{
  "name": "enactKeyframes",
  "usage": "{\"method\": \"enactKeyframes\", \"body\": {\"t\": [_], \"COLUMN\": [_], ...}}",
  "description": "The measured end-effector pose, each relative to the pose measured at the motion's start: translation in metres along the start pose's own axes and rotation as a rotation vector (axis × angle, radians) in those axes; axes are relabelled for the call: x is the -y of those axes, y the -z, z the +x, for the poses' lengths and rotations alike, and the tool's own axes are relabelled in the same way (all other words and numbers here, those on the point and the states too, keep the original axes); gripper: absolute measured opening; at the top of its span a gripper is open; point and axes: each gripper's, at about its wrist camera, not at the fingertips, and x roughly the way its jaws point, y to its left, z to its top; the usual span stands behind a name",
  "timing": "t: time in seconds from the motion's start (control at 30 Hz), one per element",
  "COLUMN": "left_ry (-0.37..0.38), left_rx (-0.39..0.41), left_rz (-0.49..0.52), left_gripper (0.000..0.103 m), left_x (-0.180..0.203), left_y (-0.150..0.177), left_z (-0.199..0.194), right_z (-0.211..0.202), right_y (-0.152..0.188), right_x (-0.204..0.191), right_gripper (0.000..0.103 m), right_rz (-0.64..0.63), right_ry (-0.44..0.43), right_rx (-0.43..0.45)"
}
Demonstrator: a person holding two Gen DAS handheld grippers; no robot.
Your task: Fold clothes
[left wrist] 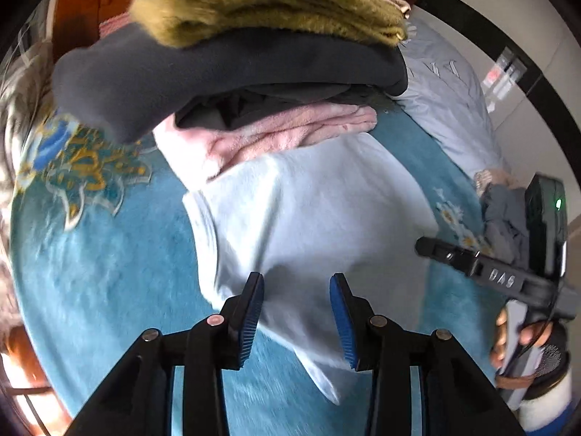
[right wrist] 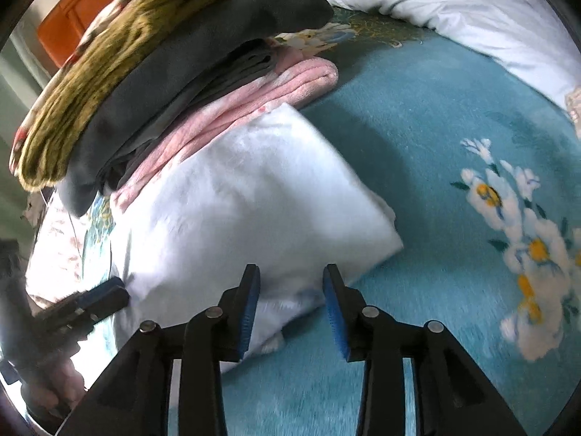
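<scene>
A folded white garment (left wrist: 312,210) lies flat on the blue blanket (left wrist: 109,272), its far edge against a stack of folded clothes. My left gripper (left wrist: 296,279) hovers over the garment's near edge, open, with nothing pinched between its blue pads. In the right wrist view the same white garment (right wrist: 236,200) fills the middle, and my right gripper (right wrist: 290,270) stands open over its near corner, pads clear of the cloth. Each gripper shows in the other's view: the right gripper (left wrist: 425,245) by the garment's right side, the left gripper (right wrist: 109,290) at its left edge.
The stack holds a pink fleece (left wrist: 290,130), dark grey pieces (left wrist: 218,72) and an olive furry item (left wrist: 261,0) on top. A pale blue quilt (right wrist: 472,7) lies bunched at the far right. White flowers (right wrist: 523,247) pattern the blanket. A hand (left wrist: 508,345) grips the right tool.
</scene>
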Motion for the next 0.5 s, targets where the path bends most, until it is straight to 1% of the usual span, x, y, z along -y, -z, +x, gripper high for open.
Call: {"method": "enactKeyframes", "body": {"t": [0.1,0.2,0.27,0.33,0.4,0.5], "left_ry": [-0.008,-0.072,-0.119,-0.169,-0.217,-0.261], "left_rx": [-0.006,0.001,0.014,0.033,0.052,0.091], "left_rz": [-0.022,-0.040,-0.039,-0.035,-0.031,-0.029], "left_gripper": [0.042,0.042,0.042,0.042,0.042,0.047], "left_x": [0.005,0.010,0.014,0.017,0.020,0.028], "left_y": [0.018,0.042,0.054,0.060,0.065,0.064], "left_z": [-0.008,-0.007,-0.003,0.003,0.009,0.013], "right_z": [-0.008,-0.011,-0.010,-0.010,-0.014,-0.017], "right_y": [0.017,0.037,0.052,0.062,0.069,0.076], "right_x": [-0.009,-0.016,-0.021,-0.025,-0.029,-0.035], "right_gripper": [0.043,0.045,0.046,0.047,0.047,0.048], "right_rz": [-0.028,-0.059,-0.054,-0.054,-0.072,-0.091], "right_ry": [0.006,0.024,0.043,0.064,0.095,0.134], "right_rx": [-0.012,-0.030,-0.029,-0.015,0.017,0.034]}}
